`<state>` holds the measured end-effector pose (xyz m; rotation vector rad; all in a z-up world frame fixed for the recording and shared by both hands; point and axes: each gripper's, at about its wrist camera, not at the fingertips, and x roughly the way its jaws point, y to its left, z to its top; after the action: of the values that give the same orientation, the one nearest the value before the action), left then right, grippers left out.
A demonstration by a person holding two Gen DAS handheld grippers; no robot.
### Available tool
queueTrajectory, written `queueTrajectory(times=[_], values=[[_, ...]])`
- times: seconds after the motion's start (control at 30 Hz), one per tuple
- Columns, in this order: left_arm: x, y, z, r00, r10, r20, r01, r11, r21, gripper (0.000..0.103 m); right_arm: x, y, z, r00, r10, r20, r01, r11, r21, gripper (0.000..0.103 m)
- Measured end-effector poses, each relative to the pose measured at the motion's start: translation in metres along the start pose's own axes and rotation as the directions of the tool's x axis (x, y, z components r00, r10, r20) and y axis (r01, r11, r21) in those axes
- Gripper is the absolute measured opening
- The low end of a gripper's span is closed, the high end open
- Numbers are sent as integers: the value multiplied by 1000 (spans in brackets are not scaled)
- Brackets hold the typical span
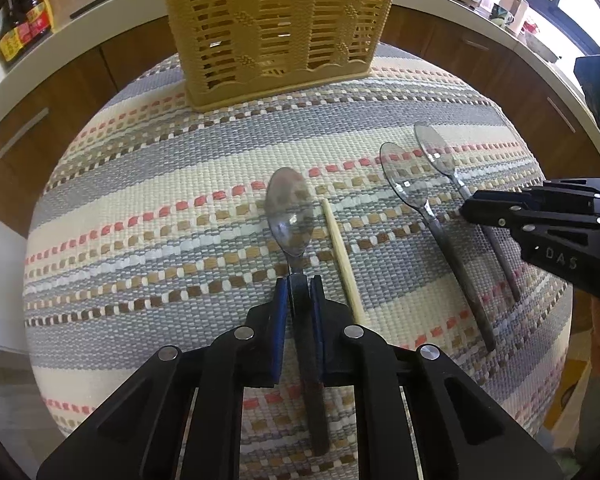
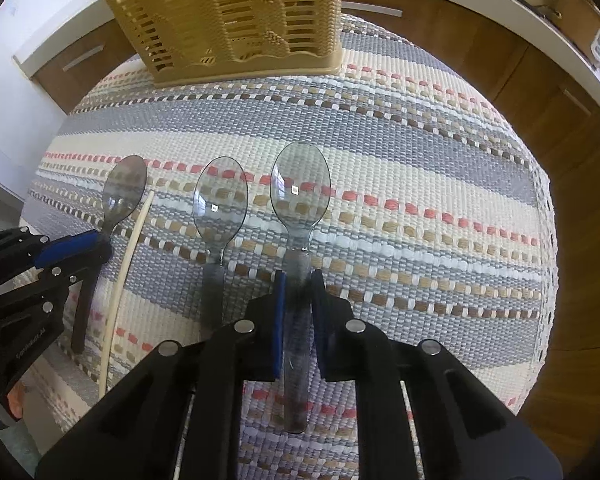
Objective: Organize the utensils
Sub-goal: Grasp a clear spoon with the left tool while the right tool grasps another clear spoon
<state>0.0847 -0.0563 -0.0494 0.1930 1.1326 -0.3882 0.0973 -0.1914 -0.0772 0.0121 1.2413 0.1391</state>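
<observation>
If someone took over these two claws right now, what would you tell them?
Left gripper: shut on the left spoon, by its handle.
Right gripper: jaws astride the right spoon; grip unclear.
Middle spoon and chopstick lie loose on the mat.
Basket stands at the mat's far edge; whether it holds anything is unclear.
Done: nothing visibly stowed.
Left: probably put all three spoons and the chopstick in the basket.
</observation>
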Motion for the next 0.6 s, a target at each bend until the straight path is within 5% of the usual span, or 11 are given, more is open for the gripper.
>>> queueTrajectory(times=[0.27, 0.4, 0.6], values=[[0, -2, 3, 999, 32, -31, -31, 999, 33, 22, -7, -14, 1, 1000, 14, 18, -14, 1000, 27, 11], [3, -7, 8, 996, 77, -52, -74, 996, 55, 10, -9, -18, -1, 999, 29, 22, -30, 999, 31, 11], [-9, -6, 8, 998, 64, 13, -64, 997, 30, 10, -31, -34, -2, 991, 87, 98, -91, 995, 37, 11]])
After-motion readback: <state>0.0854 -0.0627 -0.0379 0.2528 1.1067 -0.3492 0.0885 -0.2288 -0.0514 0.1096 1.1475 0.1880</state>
